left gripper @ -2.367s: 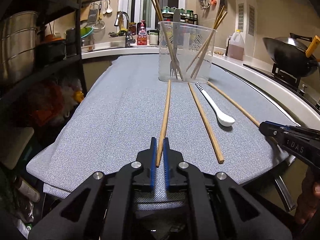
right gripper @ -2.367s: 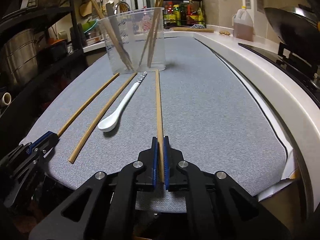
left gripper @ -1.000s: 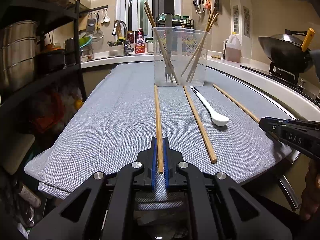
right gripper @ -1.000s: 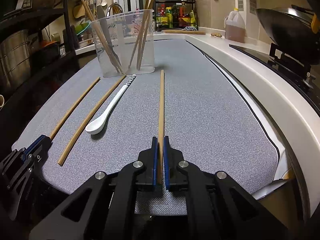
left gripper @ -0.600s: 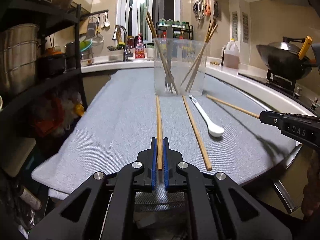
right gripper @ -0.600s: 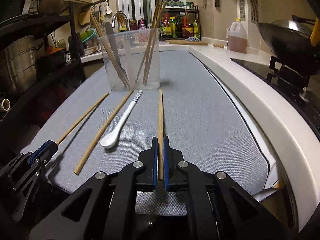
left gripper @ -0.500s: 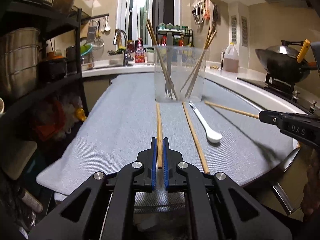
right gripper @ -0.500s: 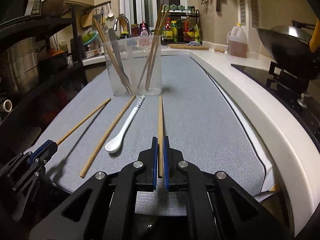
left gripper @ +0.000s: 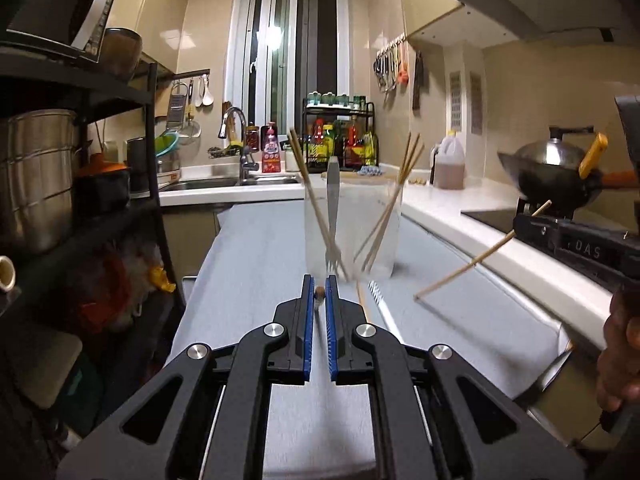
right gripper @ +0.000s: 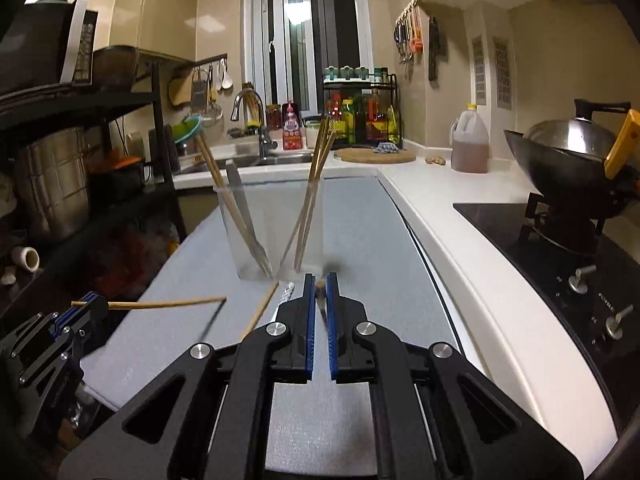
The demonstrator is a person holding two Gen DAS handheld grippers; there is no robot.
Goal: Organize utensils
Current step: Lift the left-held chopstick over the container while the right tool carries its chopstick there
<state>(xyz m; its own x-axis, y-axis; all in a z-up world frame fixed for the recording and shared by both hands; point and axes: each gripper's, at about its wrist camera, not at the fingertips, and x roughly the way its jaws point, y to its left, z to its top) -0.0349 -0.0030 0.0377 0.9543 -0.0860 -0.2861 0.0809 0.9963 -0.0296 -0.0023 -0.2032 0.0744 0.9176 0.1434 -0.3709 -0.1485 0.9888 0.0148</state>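
Observation:
My left gripper (left gripper: 319, 280) is shut on a wooden chopstick (left gripper: 319, 294), held clear of the grey mat (left gripper: 256, 264) and seen almost end-on. My right gripper (right gripper: 319, 278) is shut on a second chopstick (right gripper: 320, 290), also raised and pointing forward. Each view shows the other gripper from the side, the right gripper (left gripper: 520, 227) with its chopstick (left gripper: 472, 264) and the left gripper (right gripper: 90, 305) with its chopstick (right gripper: 168, 303). Ahead stands a clear container (left gripper: 352, 232) with chopsticks and a fork in it. A loose chopstick (right gripper: 262, 308) and a white spoon (left gripper: 380, 306) lie on the mat.
A dark shelf rack (left gripper: 80, 208) with steel pots stands along the left. On the right run a white counter (right gripper: 460, 232), a black hob (right gripper: 560, 248) and a wok (right gripper: 568, 160). A sink (left gripper: 224, 184), bottles and an oil jug (left gripper: 450, 164) line the back.
Both grippers have risen with their chopsticks, which lay on the mat a second ago and now hang in the air. The views have tilted up towards the container.

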